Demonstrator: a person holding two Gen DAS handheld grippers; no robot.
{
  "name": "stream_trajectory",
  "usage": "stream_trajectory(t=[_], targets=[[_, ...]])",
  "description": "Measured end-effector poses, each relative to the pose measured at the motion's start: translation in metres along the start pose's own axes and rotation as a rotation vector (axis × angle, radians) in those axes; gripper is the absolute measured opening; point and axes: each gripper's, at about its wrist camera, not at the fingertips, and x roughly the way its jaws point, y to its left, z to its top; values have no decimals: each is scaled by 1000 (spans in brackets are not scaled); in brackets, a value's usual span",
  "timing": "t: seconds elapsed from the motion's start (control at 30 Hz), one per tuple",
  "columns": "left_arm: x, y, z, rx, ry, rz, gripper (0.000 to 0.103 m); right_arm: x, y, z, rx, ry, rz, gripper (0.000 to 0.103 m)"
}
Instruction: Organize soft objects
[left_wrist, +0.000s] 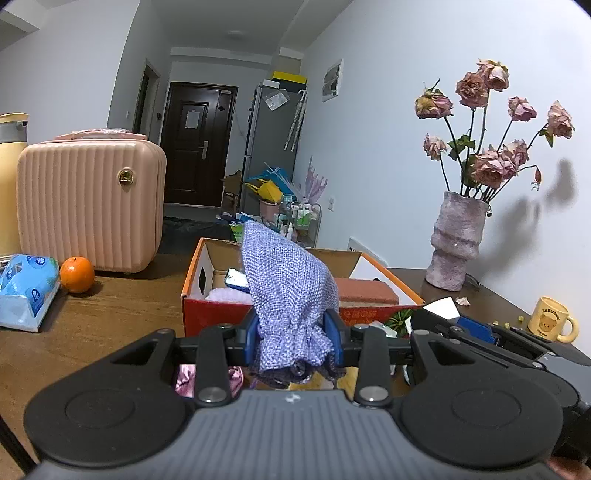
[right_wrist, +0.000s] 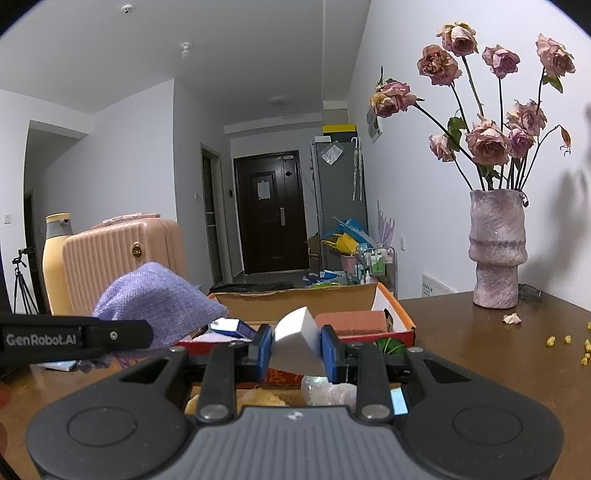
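My left gripper (left_wrist: 293, 334) is shut on a purple knitted cloth (left_wrist: 286, 288), held up just in front of an open orange cardboard box (left_wrist: 192, 273). The cloth also shows in the right wrist view (right_wrist: 155, 299). My right gripper (right_wrist: 296, 349) is shut on a white foam block (right_wrist: 295, 339), also before the box (right_wrist: 400, 314). The box holds a reddish-brown sponge block (left_wrist: 364, 290), a blue-and-white packet (left_wrist: 236, 278) and a pale purple soft item (left_wrist: 225, 294). A pink satin item (left_wrist: 184, 380) and a yellow sponge (right_wrist: 258, 398) lie under the grippers.
On the brown table stand a pink suitcase (left_wrist: 92, 206), an orange (left_wrist: 77, 274), a blue tissue pack (left_wrist: 27, 288), a vase of dried roses (left_wrist: 456, 240) and a yellow mug (left_wrist: 552, 319). Crumbs (right_wrist: 565, 339) lie at the right.
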Motion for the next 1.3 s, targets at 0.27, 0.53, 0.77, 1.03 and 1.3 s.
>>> stream_trajectory(t=[0.27,0.53,0.77,1.03,1.3], targets=[[19,2,11,-7,-16,7,37,19,-1,8,-1,-9,-12,28],[39,0,20,-8,-27,2,37,41,-4,18,8,-20,-10,28],[56,0,27,-8,-38,5,37,60,-6,25,7,-27,-5,28],[74,1,36,-17,-51,8,37,77,-8,30,10,-30,-2,28],[95,2,43,-23,-54,15,37,96,-12,35,20,-38,0,28]])
